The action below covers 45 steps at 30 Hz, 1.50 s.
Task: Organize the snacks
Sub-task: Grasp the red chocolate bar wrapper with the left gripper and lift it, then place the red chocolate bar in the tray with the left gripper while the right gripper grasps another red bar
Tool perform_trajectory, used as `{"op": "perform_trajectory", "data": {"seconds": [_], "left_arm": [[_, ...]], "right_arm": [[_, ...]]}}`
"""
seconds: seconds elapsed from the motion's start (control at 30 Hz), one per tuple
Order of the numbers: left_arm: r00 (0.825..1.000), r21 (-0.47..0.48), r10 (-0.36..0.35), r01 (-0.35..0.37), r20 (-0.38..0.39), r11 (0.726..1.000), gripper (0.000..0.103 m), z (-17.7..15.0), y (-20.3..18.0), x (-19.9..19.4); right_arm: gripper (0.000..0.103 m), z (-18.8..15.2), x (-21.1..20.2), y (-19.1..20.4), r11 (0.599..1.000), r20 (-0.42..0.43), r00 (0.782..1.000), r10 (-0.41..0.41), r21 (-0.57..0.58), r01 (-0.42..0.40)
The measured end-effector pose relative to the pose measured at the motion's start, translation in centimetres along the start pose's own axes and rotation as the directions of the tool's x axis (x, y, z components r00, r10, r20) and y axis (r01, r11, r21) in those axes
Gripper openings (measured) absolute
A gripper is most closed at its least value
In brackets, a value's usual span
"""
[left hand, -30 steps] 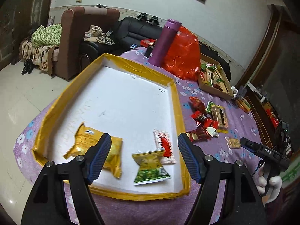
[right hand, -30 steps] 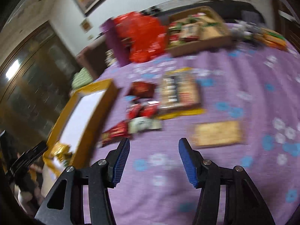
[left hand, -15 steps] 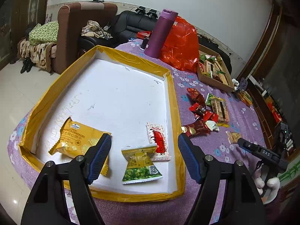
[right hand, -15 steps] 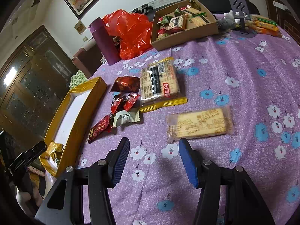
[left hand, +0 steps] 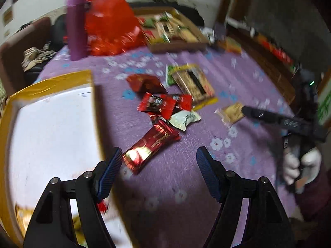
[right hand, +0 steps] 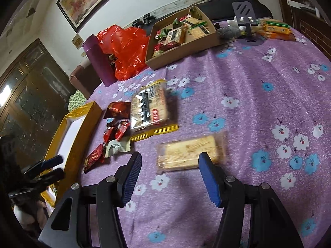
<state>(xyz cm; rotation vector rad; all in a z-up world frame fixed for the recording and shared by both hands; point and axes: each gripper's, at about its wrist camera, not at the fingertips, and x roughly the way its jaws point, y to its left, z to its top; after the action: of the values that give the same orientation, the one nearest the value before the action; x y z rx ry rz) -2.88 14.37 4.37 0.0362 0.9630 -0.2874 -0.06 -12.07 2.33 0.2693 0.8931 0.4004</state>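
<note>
The left claw (left hand: 158, 165) gapes wide and holds nothing, its fingers straddling the near end of a long red-and-gold wrapped snack (left hand: 152, 145) that lies flat on the purple flowered tabletop (left hand: 206, 78), just beside the gold-rimmed white tray (left hand: 53, 78). Beyond it lie small red packets (left hand: 157, 104) and a white packet (left hand: 184, 119) in a loose heap. The right claw (right hand: 169, 173) is equally wide open and empty, hovering low over a clear-wrapped pale biscuit bar (right hand: 191, 152); a larger cracker pack (right hand: 150, 108) lies just past that. A white-gloved hand (left hand: 300, 165) grips the right handle.
</note>
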Motion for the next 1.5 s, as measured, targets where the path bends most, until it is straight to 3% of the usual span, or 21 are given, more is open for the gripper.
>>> {"op": "perform_trajectory", "data": {"seconds": [0.17, 0.37, 0.43, 0.47, 0.5, 0.67, 0.87, 1.07, 1.3, 1.4, 1.5], "left_arm": [[0.993, 0.062, 0.062, -0.057, -0.096, 0.996, 0.073, 1.3, -0.2, 3.5], [0.974, 0.158, 0.102, -0.070, -0.202, 0.985, 0.070, 1.2, -1.8, 6.1], [0.979, 0.168, 0.072, -0.040, -0.189, 0.985, 0.047, 1.1, -2.2, 5.8], [0.981, 0.163, 0.062, -0.032, -0.185, 0.986, 0.030, 1.1, -2.2, 5.6], [0.982, 0.159, 0.067, -0.039, -0.176, 0.986, 0.025, 1.0, -2.2, 5.5], [0.987, 0.124, 0.098, -0.082, -0.131, 0.989, 0.024, 0.8, -2.0, 5.0], [0.999, -0.002, 0.014, -0.014, -0.053, 1.000, 0.024, 0.6, -0.1, 2.0], [0.998, -0.172, -0.017, 0.028, 0.064, 0.985, 0.024, -1.6, 4.9, -3.7], [0.990, -0.326, 0.101, -0.063, 0.102, 0.943, 0.024, -5.2, 10.6, -7.2], [0.989, -0.370, 0.113, -0.069, 0.099, 0.927, 0.024, -6.3, 12.0, -7.3], [0.990, -0.371, 0.095, -0.052, 0.100, 0.927, 0.024, -6.6, 11.5, -7.2]], "right_arm": [[0.060, 1.1, 0.1, -0.7, 1.000, -0.002, 1.000, -0.020, -0.011, 0.020], [0.060, 2.5, 0.8, -2.2, 1.000, -0.007, 1.000, -0.023, 0.020, 0.023], [0.060, 2.5, 1.1, -2.8, 0.999, -0.012, 1.000, -0.017, 0.038, 0.017], [0.060, 2.4, 1.3, -3.1, 0.999, -0.015, 1.000, -0.015, 0.047, 0.016], [0.061, 2.3, 1.5, -3.3, 0.998, -0.019, 1.000, -0.015, 0.054, 0.016], [0.061, 2.0, 1.8, -4.0, 0.998, -0.020, 1.000, -0.004, 0.067, 0.005], [0.062, 1.9, 1.7, -4.1, 0.998, -0.004, 1.000, 0.000, 0.062, 0.001], [0.063, 1.8, 1.5, -4.3, 0.998, 0.011, 1.000, -0.015, 0.062, 0.014], [0.065, 1.5, 1.6, -3.7, 0.999, 0.022, 0.999, -0.039, 0.034, 0.038], [0.065, 1.5, 1.6, -3.7, 0.999, 0.023, 0.999, -0.034, 0.039, 0.033], [0.065, 1.5, 1.6, -3.7, 0.999, 0.026, 0.999, -0.036, 0.036, 0.035]]}}
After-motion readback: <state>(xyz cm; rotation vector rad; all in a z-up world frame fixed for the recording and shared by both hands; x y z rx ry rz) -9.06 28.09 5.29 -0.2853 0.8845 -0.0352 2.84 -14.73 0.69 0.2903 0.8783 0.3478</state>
